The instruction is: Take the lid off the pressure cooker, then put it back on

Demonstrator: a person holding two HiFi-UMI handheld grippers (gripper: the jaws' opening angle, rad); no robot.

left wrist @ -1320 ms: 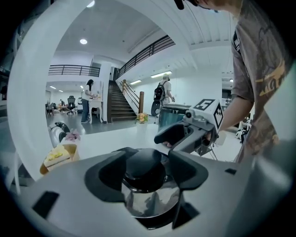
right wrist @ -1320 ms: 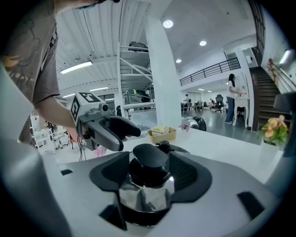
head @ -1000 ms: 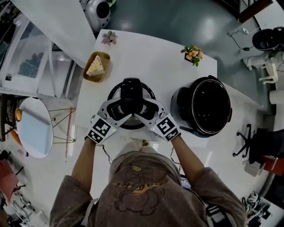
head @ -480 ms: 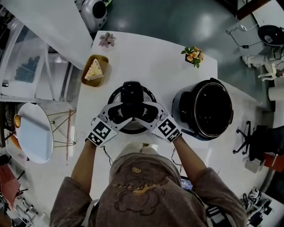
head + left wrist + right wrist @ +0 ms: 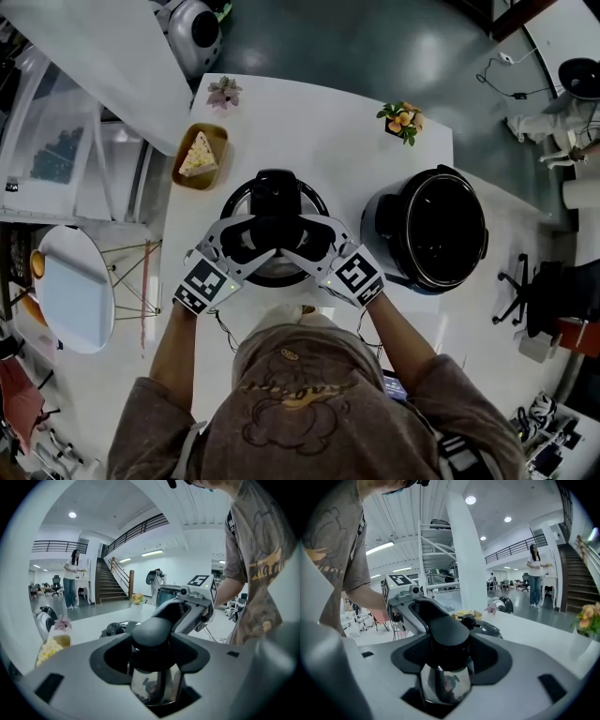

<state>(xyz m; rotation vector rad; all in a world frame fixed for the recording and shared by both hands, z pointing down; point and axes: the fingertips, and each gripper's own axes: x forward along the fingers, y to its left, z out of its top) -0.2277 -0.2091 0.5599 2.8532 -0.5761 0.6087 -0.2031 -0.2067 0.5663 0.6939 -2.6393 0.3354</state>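
Change since earlier frame: lid [image 5: 276, 187] and both tools show slightly larger under the head camera, consistent with a small lift; cooker body [image 5: 379, 225] has not moved.
Head view, task stage: lid is off, well apart from the open cooker body and to its left over the surface [image 5: 319, 131]. By my judgement removal is done and refitting is outstanding.
Head view, grip: left hand-held gripper [image 5: 255, 236] and right hand-held gripper [image 5: 305, 236] clamp the lid's black handle [image 5: 278, 223] from opposite sides.
Head view, surroundings: cake dish [image 5: 200, 155], orange flowers [image 5: 401, 117], pink flower [image 5: 223, 91], dark floor [image 5: 375, 47], round side table [image 5: 75, 281].
Left gripper view: jaws set wide yet pressed on the handle [image 5: 152, 632]; staircase [image 5: 105, 585] and a standing person [image 5: 72, 578] behind.
Right gripper view: same clamp on the handle [image 5: 447, 641]; white column [image 5: 464, 555], open hall, orange flowers [image 5: 588, 616] at the edge.
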